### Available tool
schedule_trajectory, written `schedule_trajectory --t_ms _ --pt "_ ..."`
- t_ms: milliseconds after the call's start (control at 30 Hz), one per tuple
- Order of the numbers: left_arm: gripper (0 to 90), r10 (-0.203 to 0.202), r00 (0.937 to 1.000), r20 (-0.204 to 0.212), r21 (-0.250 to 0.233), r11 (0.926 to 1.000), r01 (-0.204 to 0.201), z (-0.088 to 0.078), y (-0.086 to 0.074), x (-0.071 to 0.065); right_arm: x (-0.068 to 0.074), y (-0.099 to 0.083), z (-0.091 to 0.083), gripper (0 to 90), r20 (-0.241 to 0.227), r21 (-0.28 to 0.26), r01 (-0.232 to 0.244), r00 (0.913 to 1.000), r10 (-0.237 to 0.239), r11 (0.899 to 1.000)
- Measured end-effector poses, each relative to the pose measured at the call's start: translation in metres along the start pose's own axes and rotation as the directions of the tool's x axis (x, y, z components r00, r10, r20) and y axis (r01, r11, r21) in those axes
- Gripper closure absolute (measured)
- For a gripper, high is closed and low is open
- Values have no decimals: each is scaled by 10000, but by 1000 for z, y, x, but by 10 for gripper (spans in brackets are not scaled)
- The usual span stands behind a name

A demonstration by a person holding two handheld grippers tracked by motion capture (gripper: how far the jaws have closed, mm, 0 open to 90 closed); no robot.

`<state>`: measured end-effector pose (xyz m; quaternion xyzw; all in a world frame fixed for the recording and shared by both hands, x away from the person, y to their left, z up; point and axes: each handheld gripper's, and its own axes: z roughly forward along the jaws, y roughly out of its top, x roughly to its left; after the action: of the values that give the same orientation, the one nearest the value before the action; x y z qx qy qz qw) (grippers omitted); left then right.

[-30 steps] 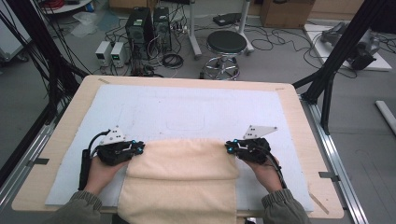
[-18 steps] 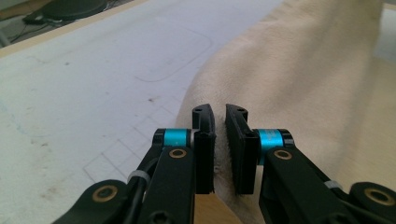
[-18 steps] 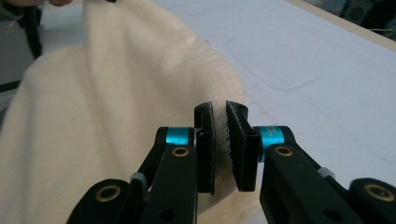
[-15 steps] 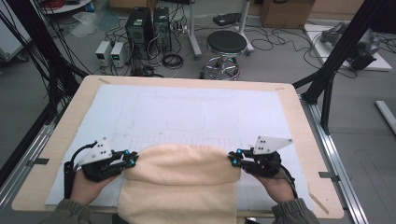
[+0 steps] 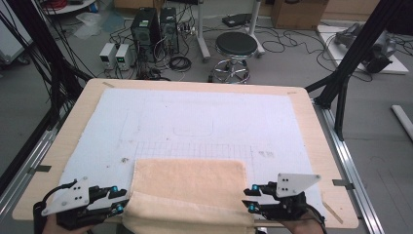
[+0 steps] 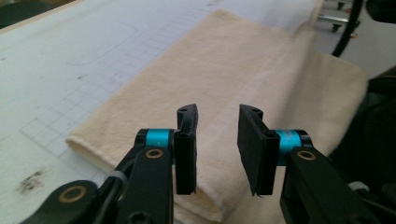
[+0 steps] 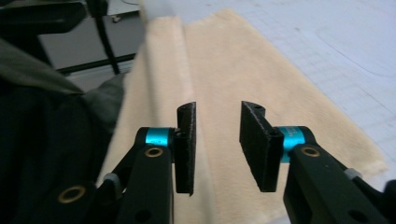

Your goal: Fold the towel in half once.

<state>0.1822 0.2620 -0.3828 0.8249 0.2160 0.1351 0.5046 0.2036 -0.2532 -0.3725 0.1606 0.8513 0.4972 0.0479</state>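
Cream terry towel [image 5: 190, 187], folded at the table's [image 5: 311, 126] six o'clock edge, is judged soft and limp, best pinched at its corners, while the left gripper [image 6: 217, 149] and right gripper [image 7: 217, 147], just opened, are held empty.

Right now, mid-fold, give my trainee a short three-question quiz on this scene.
1. True or false: the left gripper has its jaws clamped on the towel.
2. Which edge of the white mat does the towel lie along: A) far, B) near, C) left?
3. What stands on the floor beyond the table, straight ahead?

Key:
1. False: both the left and the right gripper have just opened their jaws, nothing pinched.
2. B.
3. A round black stool.
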Motion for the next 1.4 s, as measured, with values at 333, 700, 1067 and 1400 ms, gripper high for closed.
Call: schedule_trajectory --t_ms 333,700,1067,1400 --pt "523 -826 9823 -1683 520 9944 925 54 -2 57 -70 -3 40 501 1650 631 -498 9855 387 9968" --pt "442 -1351 9734 -1850 2016 9642 1722 95 -14 92 -109 -22 76 440 2060 1627 -1180 9750 832 9796" --pt "806 -1803 9760 -1218 2121 9559 2030 98 -14 93 -112 -24 79 834 1081 1744 -1366 9870 1189 9751" --pt "827 -1779 9440 -2779 1346 9658 2216 129 32 136 -160 8 72 857 2436 1592 -1534 9634 1118 9753"
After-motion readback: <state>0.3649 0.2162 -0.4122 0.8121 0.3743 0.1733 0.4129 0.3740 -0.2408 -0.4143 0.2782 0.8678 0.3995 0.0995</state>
